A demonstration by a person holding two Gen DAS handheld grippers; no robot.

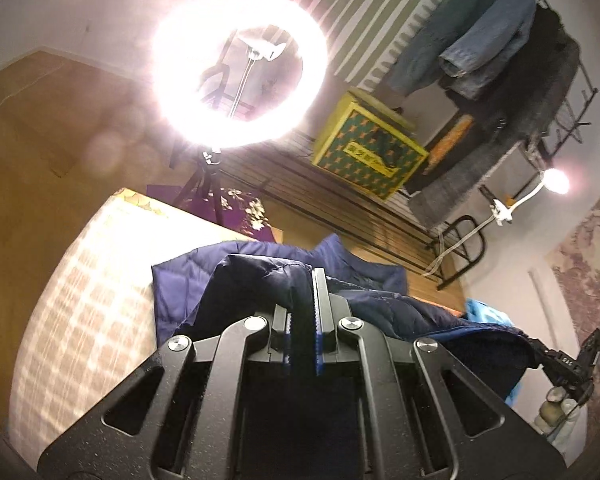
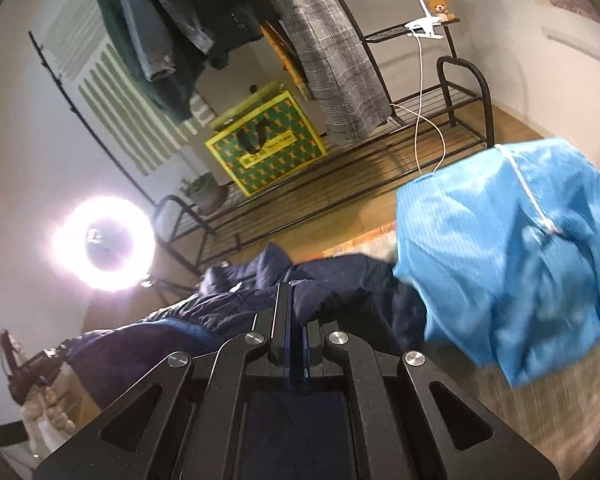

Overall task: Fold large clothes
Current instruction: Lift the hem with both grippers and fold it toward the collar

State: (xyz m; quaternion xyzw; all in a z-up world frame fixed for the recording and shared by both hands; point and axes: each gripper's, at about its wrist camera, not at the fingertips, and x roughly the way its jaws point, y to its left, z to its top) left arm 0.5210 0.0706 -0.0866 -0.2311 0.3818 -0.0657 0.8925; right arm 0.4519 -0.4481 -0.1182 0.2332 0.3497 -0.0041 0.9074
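Ahead of me a ring light (image 1: 239,70) on a tripod glares, washing out part of the left wrist view. Behind it a black metal clothes rack (image 2: 466,92) runs along the wall, hung with denim jackets (image 1: 484,40) and a grey plaid coat (image 2: 332,60); a yellow-and-green box (image 2: 266,142) sits on its lower shelf, and a small clip lamp (image 1: 556,181) is clamped at one end. A bright blue garment (image 2: 508,256) bulks close on the right of the right wrist view, crowding that side. The checked bed cover (image 1: 84,300) lies bare to the left of the jacket, with wood floor beyond its edge. The navy quilted jacket (image 1: 260,280) lies rumpled on the bed in front of me. My left gripper (image 1: 314,280) is clamped on a raised fold of it, and my right gripper (image 2: 296,308) is pinched together on the same navy fabric.
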